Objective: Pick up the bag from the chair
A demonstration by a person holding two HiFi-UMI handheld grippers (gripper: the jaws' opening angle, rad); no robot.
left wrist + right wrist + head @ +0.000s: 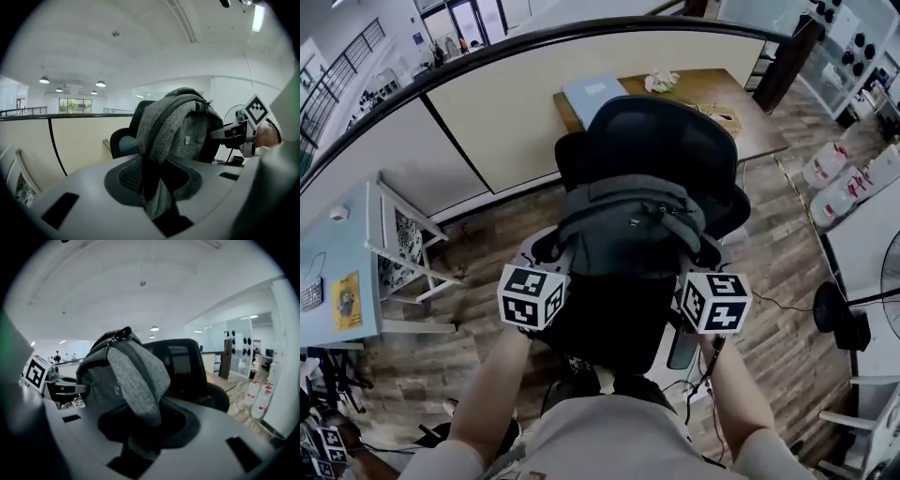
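Note:
A grey backpack (630,225) hangs between my two grippers, in front of the back of a black office chair (656,131). My left gripper (546,281) is shut on the bag's left shoulder strap (152,154), which runs down into its jaws. My right gripper (698,286) is shut on the right shoulder strap (140,390). In the left gripper view the bag (187,136) stands upright, with the right gripper (243,129) beyond it. In the right gripper view the bag (110,371) hides most of the chair (187,371). The seat is hidden under the bag.
Behind the chair stands a wooden desk (750,112) with a blue folder (592,92) and a low partition (516,103). A white folding chair (403,244) is at the left, water jugs (839,183) and a fan (881,291) at the right. The floor is wood.

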